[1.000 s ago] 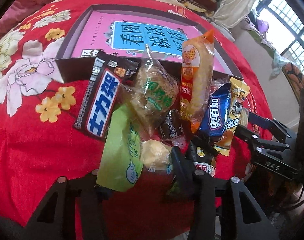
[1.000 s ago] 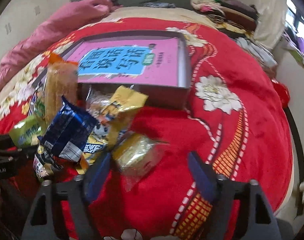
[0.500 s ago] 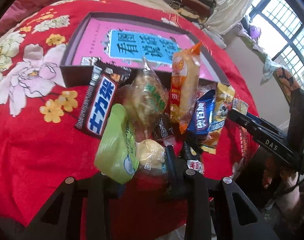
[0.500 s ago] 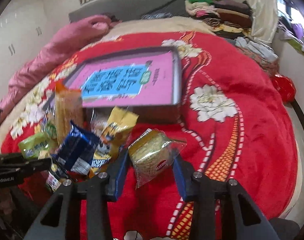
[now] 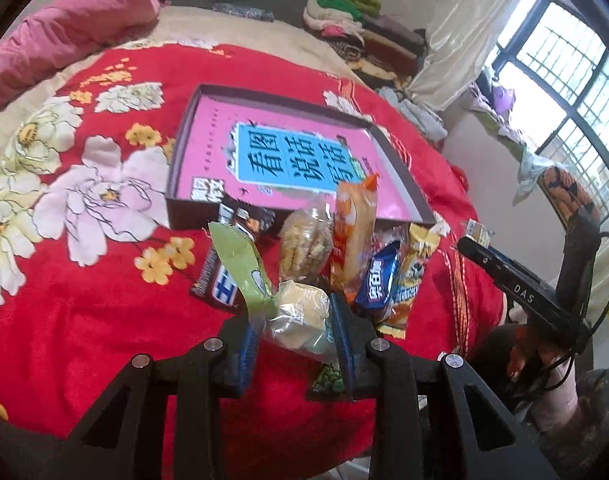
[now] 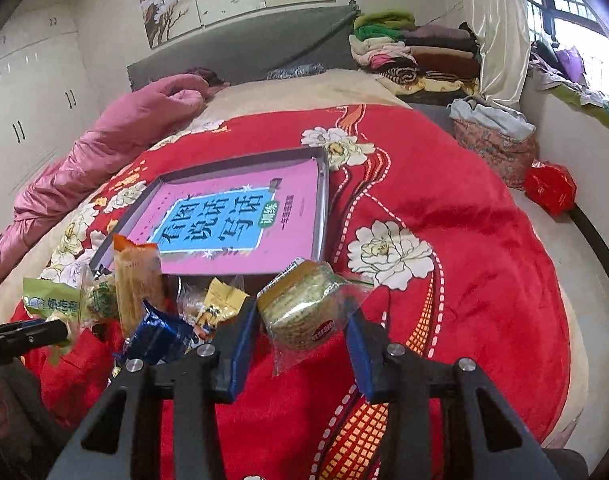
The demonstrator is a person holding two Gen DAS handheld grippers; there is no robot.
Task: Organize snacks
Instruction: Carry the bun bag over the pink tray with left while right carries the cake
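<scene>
Presently held: pale pastry packet [image 5: 300, 316], pinched in left gripper [image 5: 294, 334]; round cracker pack [image 6: 304, 308], clamped in right gripper [image 6: 302, 338]. Both lifted near snack pile [image 5: 344, 256], presumably bound for pink-lined box [image 5: 288, 108].

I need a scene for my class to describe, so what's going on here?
A person is sorting snacks on a red bedspread. The left gripper holds a clear-wrapped pale cake; the right gripper holds a wrapped round biscuit. More snacks lie piled before an open box.
</scene>
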